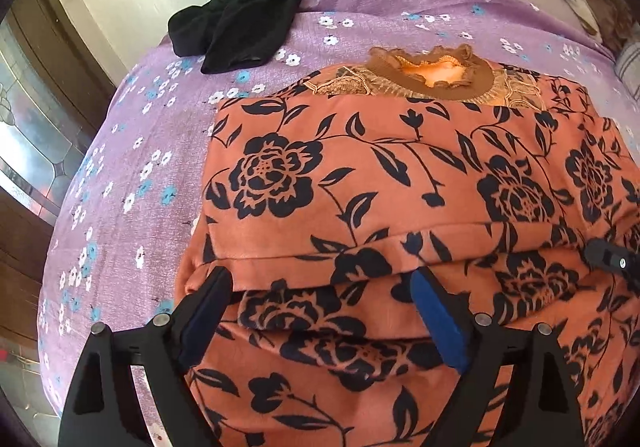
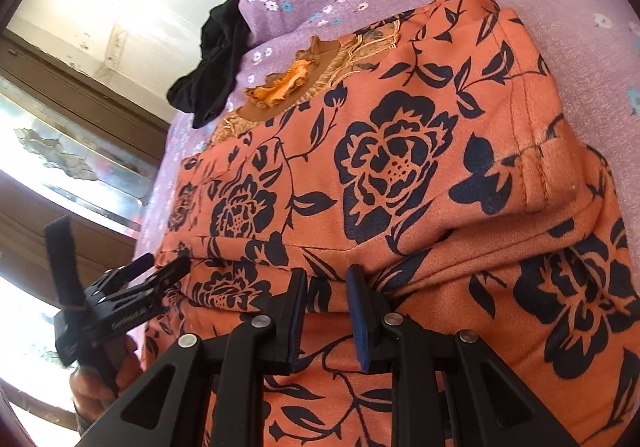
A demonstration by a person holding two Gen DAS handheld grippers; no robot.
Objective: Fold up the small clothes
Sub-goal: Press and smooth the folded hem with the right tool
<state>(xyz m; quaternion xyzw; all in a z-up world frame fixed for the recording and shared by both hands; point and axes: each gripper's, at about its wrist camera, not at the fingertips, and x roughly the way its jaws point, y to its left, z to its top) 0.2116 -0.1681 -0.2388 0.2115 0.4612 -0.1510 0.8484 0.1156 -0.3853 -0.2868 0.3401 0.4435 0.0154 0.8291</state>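
An orange floral garment (image 1: 400, 175) is spread, partly folded, on a bed under a purple flowered sheet (image 1: 132, 167); a black cloth (image 1: 240, 7) is heaped beyond its ruffled neckline (image 1: 436, 69), well apart; the left tongs (image 1: 324, 287) are held spread over a folded hem, gripping nothing; the right tongs (image 2: 328, 287) are narrowed at a fabric ridge, though a pinch cannot be confirmed; the garment's near end is cut off.

Only one piece of lettering shows: small pale print along the side of the black plastic left gripper (image 2: 160, 267), seen at about eight o'clock in the right wrist view. It is blurred and too small to make out. No readable text, number or sign appears elsewhere.
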